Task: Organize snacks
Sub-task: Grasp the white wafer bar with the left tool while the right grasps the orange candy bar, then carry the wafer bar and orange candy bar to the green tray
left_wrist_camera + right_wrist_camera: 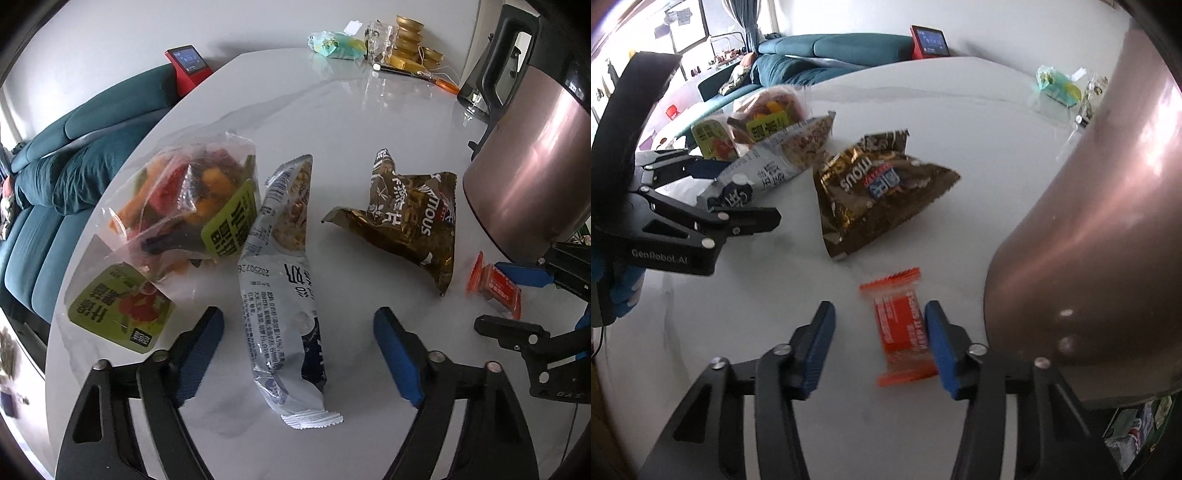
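Several snacks lie on the white table [351, 122]. A clear bag of colourful dried fruit [173, 218] lies at the left; it also shows in the right wrist view [764, 114]. A long grey-white packet [284, 277] lies between the open fingers of my left gripper [299, 332]; it shows too in the right wrist view [775, 162]. A crumpled brown-gold bag [406, 218], also in the right wrist view [871, 192], lies right of it. A small orange packet [903, 325] lies between the open fingers of my right gripper [879, 325], against the right pad; in the left wrist view this packet [495, 286] lies at the right.
A large copper-coloured pot [1089, 221] stands close on the right. A black kettle [495, 66], gold tins [410, 44], and a green pouch [332, 44] stand at the table's far end. A teal sofa [74, 155] and a red screen device [188, 66] are beyond the edge.
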A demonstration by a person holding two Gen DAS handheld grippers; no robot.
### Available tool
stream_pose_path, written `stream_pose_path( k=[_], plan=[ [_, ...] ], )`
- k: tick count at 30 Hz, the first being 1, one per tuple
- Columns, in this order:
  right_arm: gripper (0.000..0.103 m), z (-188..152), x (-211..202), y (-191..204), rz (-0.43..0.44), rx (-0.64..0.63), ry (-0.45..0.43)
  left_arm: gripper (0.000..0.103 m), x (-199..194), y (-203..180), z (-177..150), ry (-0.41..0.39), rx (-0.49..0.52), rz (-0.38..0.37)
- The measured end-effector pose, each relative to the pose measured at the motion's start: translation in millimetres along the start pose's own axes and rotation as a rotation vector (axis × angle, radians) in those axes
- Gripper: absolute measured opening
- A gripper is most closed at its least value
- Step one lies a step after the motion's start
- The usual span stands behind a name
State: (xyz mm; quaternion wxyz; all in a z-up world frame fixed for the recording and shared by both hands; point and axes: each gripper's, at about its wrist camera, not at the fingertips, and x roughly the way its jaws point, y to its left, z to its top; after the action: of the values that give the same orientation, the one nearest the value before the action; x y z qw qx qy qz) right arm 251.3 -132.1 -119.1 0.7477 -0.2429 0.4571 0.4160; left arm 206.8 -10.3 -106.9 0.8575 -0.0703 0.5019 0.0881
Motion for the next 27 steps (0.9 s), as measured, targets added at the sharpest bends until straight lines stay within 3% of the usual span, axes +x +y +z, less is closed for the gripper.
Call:
stream_pose_path(
  k=[5,7,9,11,14,15,27],
  plan=[
    [0.039,0.5,-0.3,-1.7,-0.005,0.009,-0.004,0.072,1.0,-1.7,0.4,-0.008,0.009,0.002],
    [0.015,0.2,-0.5,-2.3,-0.012,0.017,-0.009,0.07,0.9,-2.3,0.4,-0.013,0.009,0.003],
    [0.0,0.2,-1.2,-2.0,-0.015,0.027,-0.014,0.062,1.1,-2.9,1.7,-0.02,0.015,0.01],
    [0.0,0.4,-0.8,-0.3,-0.022,0.034,-0.016,0.056,0.7,-3.7,1.7,-0.027,0.02,0.014],
    [0.0,-0.8,-0.7,1.3,-0.027,0.045,-0.014,0.033,-1.2,-4.2,1.3,-0.047,0.019,0.021],
    [0.0,-0.8,-0.9,2.6,-0.029,0.047,-0.014,0.03,-1.6,-3.5,1.4,-0.054,0.014,0.018],
    [0.0,-0.4,-3.3,9.6,-0.034,0.079,0.002,0.027,-11.8,-0.4,-4.5,-0.059,-0.007,-0.031]
  ],
)
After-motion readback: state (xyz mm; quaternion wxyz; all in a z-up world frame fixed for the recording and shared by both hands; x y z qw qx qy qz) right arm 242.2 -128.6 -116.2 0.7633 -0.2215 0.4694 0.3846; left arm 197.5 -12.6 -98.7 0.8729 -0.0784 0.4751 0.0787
